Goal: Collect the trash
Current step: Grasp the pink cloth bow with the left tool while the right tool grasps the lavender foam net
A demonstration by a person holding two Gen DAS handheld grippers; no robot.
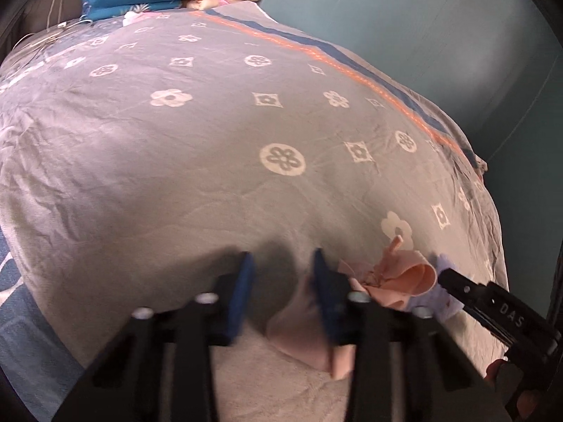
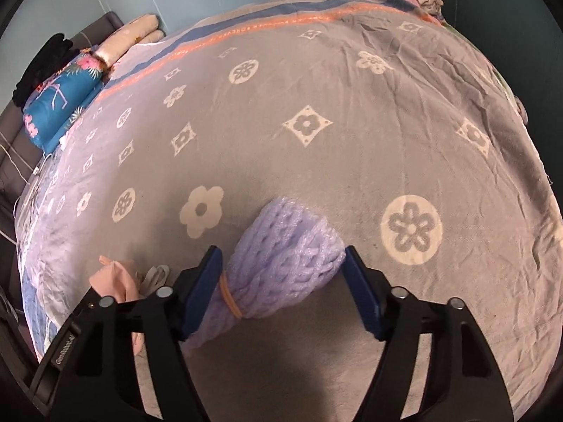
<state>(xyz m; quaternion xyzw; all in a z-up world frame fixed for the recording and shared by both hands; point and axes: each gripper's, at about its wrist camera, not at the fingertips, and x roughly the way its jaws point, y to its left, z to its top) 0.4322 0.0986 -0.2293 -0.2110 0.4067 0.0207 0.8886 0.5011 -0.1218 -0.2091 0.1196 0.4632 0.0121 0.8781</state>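
While the lilac foam net [image 2: 288,260] lies on the grey flower-print bedspread [image 2: 316,105], the right gripper [image 2: 283,281] pinches it from both sides. At its 9 o'clock, crumpled pink paper [image 1: 397,281] touches the spread, empty left gripper [image 1: 281,288].

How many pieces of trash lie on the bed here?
2: a purple foam net between the right gripper fingers, and a pink wrapper beside the left gripper. More may be hidden.
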